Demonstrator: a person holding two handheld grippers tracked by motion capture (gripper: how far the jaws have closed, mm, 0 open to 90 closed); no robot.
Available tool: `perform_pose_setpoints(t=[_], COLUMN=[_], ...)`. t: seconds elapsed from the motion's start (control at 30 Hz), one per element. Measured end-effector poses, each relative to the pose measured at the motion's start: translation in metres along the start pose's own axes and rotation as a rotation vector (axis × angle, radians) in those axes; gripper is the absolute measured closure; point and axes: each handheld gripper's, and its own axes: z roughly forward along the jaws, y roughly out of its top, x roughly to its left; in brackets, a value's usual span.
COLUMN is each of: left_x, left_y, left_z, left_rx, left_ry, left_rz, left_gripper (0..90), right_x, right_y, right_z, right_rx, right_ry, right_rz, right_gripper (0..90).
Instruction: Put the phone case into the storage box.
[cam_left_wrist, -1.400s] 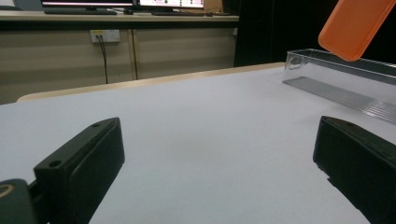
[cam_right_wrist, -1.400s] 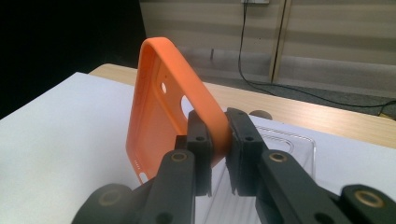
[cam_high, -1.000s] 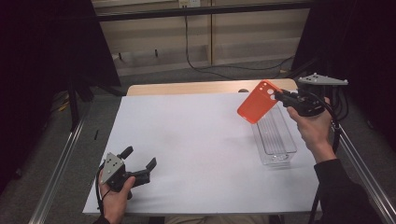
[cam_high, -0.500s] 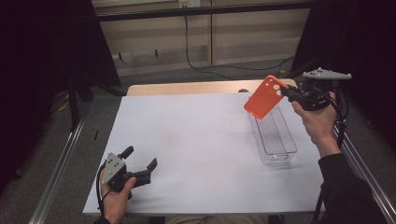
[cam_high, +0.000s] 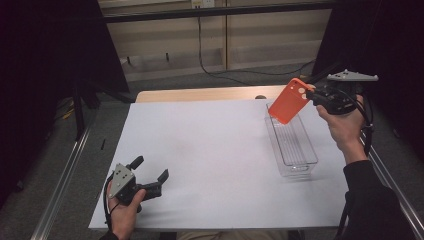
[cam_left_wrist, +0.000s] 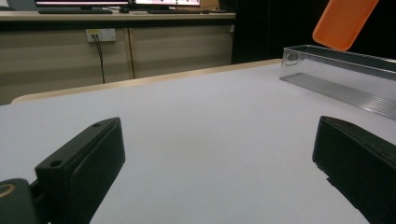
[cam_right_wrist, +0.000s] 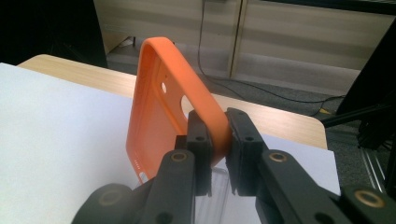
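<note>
Fingers (cam_right_wrist: 238, 140) of my right gripper (cam_high: 314, 96) are pressed together on one long edge of the orange phone case (cam_high: 290, 100), near its camera-hole end, so the case juts out from them with its long axis slanting down and away toward the table's middle. It hangs in the air, touching nothing else, its lower end above the far end of the clear tray (cam_high: 310, 150). That tray lies on the right side of the white table (cam_high: 210, 150), its long axis running from me toward the far edge, directly below and slightly nearer than my grip. My guess is the case goes down into it, which would call for swinging its length into line with the tray. My left gripper (cam_high: 150, 181) rests at the near left corner, fingers (cam_left_wrist: 84, 163) spread wide and empty, well apart from all this; the right hand is plainly the nearer one.
</note>
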Motion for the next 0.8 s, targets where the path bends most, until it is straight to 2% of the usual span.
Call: perform_pose_setpoints(t=[0.27, 0.73, 0.8], left_x=[0.001, 0.000, 0.000], left_y=[0.000, 0.000, 0.000], left_z=[0.000, 0.001, 0.000], left_rx=[0.007, 0.009, 0.012], left_ry=[0.001, -0.001, -0.002], left_rz=[0.007, 0.007, 0.013], left_gripper=[2.3, 2.3, 2.5], right_x=[-0.002, -0.009, -0.012], right_y=[-0.002, -0.005, -0.007], right_z=[0.008, 0.025, 0.028], right_rx=[0.018, 0.044, 0.048], right_ry=[-0.002, -0.041, -0.052], right_rz=[-0.012, -0.022, -0.009], right_gripper=[80.2, 80.1, 80.1])
